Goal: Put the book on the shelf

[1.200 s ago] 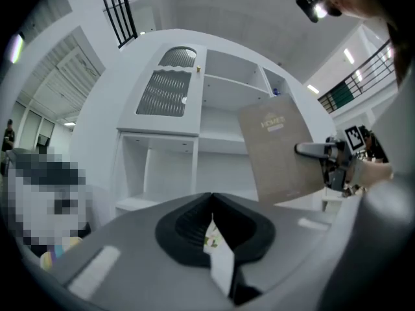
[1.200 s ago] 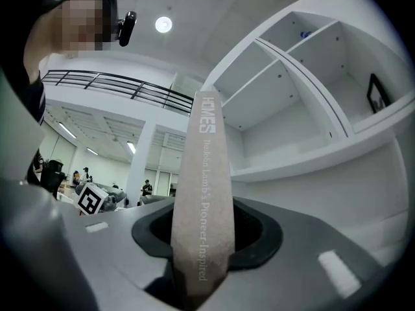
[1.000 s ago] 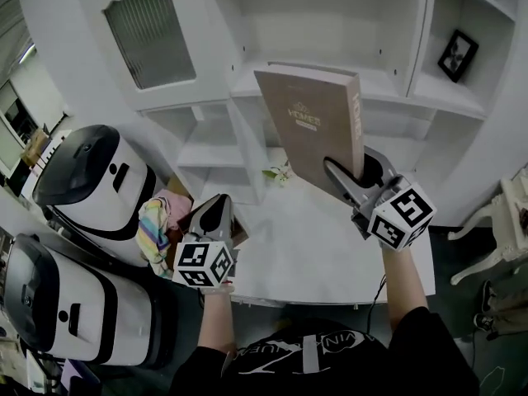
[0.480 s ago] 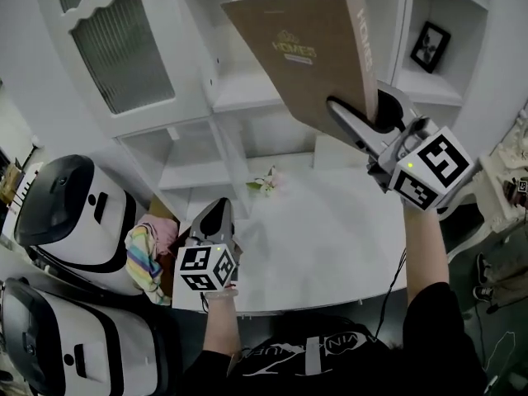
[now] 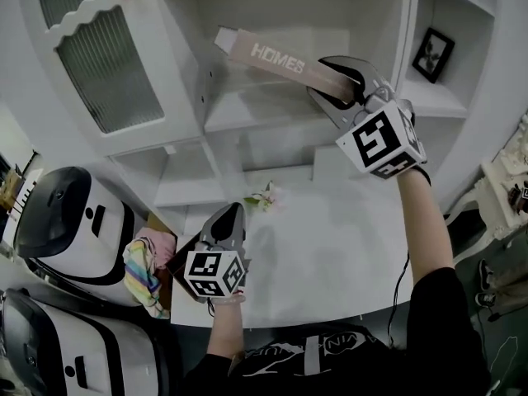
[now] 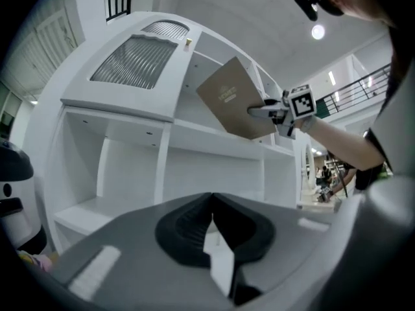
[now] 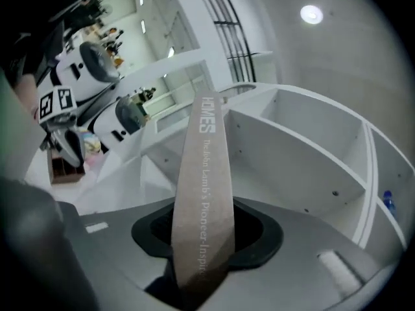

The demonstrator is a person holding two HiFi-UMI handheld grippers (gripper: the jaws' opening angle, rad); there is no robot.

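White-painted shelf unit (image 5: 247,114): several open compartments, plus one door with ribbed glass (image 5: 107,64) at the upper left. It fills the background of all three views.

Tabletop (image 5: 330,246): pale, set against the foot of the unit, mostly bare.

Two white machines with dark lids (image 5: 66,221): standing at the left, clear of the work.

Book (image 5: 280,60): tan hardback, its spine lettered "HOMES". It is held in the air in front of the upper middle compartment, tilted, with its far end towards the opening. Whether it touches a board cannot be told. Judged stiff and fairly weighty. The covers look matte and not slippery, and nothing about it seems fragile. Held by one end, its free length will likely lever downward. The best hold is probably across the thickness close to the spine, where the boards are firmest.

Right claw (image 5: 334,89): clamped on the book's near end, one jaw on each cover, the spine running out between them in the right gripper view (image 7: 201,199).

Left claw (image 5: 229,214): jaws together with nothing between them, hanging low over the tabletop's left edge, well apart from the book.

Striped cloth (image 5: 148,262): soft, bundled beside the machines.

Picture frame (image 5: 435,54): dark, upright in a right-hand compartment.

Flower sprig (image 5: 266,196): small, lying on the tabletop near the unit.
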